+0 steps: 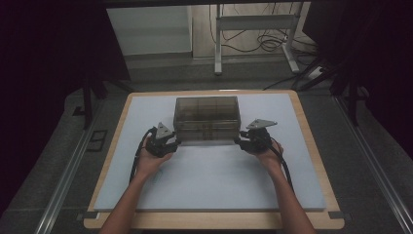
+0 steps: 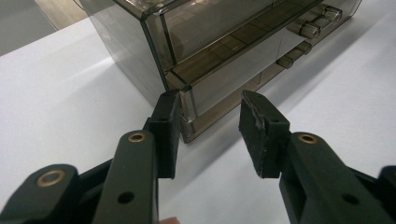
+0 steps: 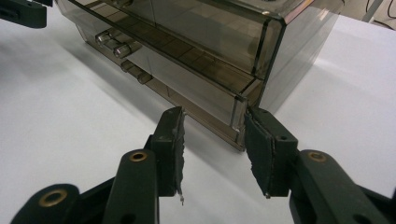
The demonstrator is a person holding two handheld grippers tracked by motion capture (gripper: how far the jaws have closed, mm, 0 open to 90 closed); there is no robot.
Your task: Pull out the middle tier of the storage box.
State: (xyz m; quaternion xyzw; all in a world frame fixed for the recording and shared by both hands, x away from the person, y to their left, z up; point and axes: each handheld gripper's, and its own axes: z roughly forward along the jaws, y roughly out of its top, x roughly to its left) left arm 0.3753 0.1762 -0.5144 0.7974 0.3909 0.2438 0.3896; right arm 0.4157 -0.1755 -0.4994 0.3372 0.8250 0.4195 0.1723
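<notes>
Partly cropped drawer box [image 2: 224,51], claws [image 2: 210,135] straddling corners

Both forearms come in from the near side, angled a little toward each other; the left hand [image 1: 152,158] grips the left gripper [image 1: 174,143], which points inward to the right; the right hand [image 1: 267,155] grips the right gripper [image 1: 238,141], which points inward to the left; each pair of jaws stands partly apart, one pad [image 2: 169,123] seemingly in contact on the left, the other free.
</notes>
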